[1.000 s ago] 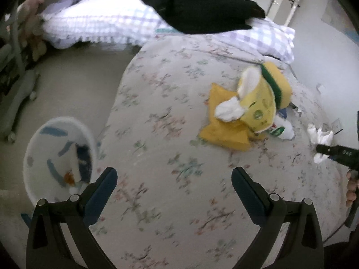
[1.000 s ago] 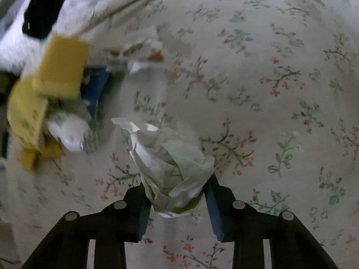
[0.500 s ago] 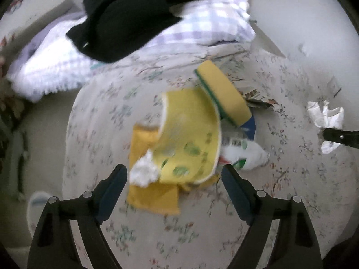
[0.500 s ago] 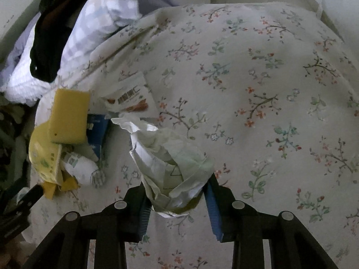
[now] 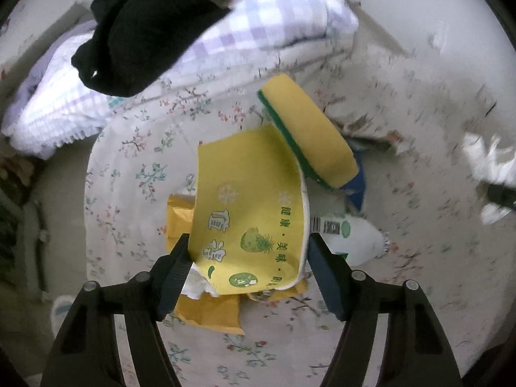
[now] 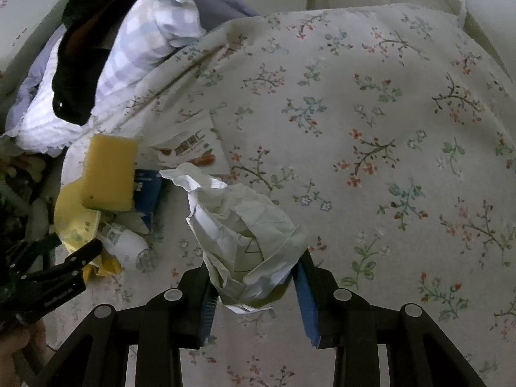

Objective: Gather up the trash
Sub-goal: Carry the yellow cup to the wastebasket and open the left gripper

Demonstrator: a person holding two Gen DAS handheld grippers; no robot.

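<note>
Holding crumpled paper point(image 6: 248, 242) in our right gripper point(image 6: 254, 293), our left gripper point(image 5: 248, 267) jaws have just been closing around a yellow paper cup point(image 5: 251, 213), not yet gripping; sponge point(image 5: 309, 132) and wrappers remain on the bed point(image 6: 387, 113).

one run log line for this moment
left tongs: closing around yellow paper bowl | right tongs: holding crumpled paper | sponge: leaning on bowl, on bed

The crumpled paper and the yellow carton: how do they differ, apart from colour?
The crumpled paper is a wadded white ball, pinched in the right gripper; the yellow carton is a curved printed sheet between the left gripper fingers, whose jaws have just been closing. The paper is lifted off the bed; the carton lies in a litter pile under a sponge. Both are paper trash.
</note>
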